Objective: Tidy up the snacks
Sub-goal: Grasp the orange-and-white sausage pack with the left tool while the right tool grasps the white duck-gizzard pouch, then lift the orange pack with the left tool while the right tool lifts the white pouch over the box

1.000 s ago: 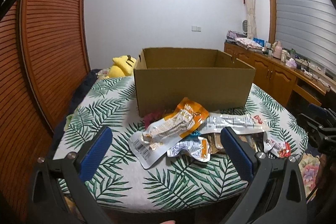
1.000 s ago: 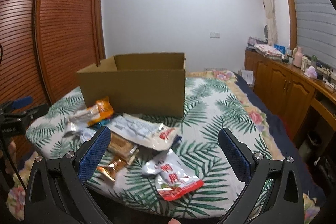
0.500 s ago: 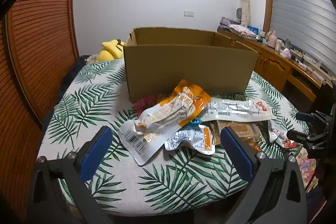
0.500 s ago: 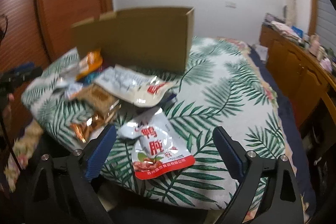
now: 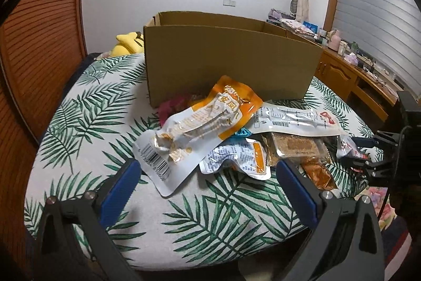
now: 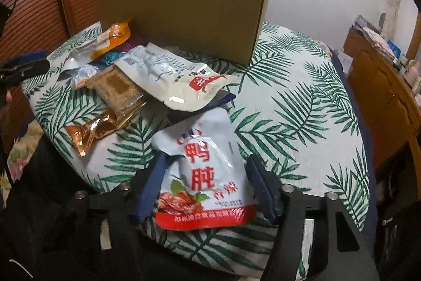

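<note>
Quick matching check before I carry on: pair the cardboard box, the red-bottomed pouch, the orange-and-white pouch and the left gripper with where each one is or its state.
1. cardboard box
2. red-bottomed pouch
3. orange-and-white pouch
4. left gripper

A. on top of the snack pile
B. between the right gripper's jaws
C. open, holding nothing
D. standing behind the snacks

Pairs: 1-D, 2-B, 3-A, 4-C
</note>
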A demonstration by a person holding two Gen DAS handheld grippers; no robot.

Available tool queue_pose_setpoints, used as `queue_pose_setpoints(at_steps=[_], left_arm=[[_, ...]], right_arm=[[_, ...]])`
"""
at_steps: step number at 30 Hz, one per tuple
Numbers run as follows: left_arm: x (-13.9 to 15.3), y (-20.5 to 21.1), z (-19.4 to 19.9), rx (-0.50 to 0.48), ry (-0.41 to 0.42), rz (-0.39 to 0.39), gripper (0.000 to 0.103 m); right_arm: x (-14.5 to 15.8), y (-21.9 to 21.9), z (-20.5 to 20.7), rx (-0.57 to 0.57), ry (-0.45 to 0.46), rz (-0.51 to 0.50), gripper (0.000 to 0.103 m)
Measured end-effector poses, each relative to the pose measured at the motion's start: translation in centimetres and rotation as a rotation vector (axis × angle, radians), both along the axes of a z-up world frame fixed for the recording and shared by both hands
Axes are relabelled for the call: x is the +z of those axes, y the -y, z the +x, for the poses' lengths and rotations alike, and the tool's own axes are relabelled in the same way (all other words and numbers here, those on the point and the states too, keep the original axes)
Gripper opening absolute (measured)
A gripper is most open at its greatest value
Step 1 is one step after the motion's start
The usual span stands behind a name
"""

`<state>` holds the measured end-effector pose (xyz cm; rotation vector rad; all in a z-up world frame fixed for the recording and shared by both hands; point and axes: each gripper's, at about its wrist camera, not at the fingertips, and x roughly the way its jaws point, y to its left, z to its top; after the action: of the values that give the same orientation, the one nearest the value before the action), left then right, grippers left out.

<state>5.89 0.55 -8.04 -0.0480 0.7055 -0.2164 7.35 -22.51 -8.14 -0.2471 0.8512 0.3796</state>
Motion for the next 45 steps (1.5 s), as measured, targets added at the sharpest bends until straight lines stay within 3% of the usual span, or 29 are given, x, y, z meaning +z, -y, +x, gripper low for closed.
queue_pose_setpoints(at_steps=[9,18,20,24,32,35,40,45], left_arm=[[0.6,0.4,1.6,-0.035,0.017,0.032,0.101],[1.5,1.3,6.3,-0.155,-0.015,0.09,0.097],[1.1,1.6,7.4,-0.168,-0.04,0.116,0.095],[-0.2,2.3,9.3,-0.213,-0.102,0.16,0.078],[-0.8,3.2,10.9,-0.272,-0.15,0.19,0.078],[-0.6,3.0,10.9,-0.273,-0.152,0.183,0.075],[0.1,1.8,10.6,-0.256,-0.136,0.144,0.052],[0.3,0.8,10.3,-0.246,-0.127,0.133,0.047]], right_arm=[[-0.4,0.8,1.5,-0.027,0.024,0.047,0.063],[-0.6,0.9,1.0,-0.03,0.046,0.064,0.063],[-0.7,0.9,0.9,-0.029,0.045,0.062,0.063],[-0.5,0.7,1.2,-0.019,0.021,0.044,0.063],[-0.3,0.2,2.4,-0.016,-0.003,0.03,0.066],[-0.4,0.3,2.5,-0.021,-0.006,0.039,0.069],[-0.4,0.3,2.5,-0.021,-0.006,0.039,0.07],[-0.4,0.3,2.6,-0.021,-0.011,0.038,0.07]])
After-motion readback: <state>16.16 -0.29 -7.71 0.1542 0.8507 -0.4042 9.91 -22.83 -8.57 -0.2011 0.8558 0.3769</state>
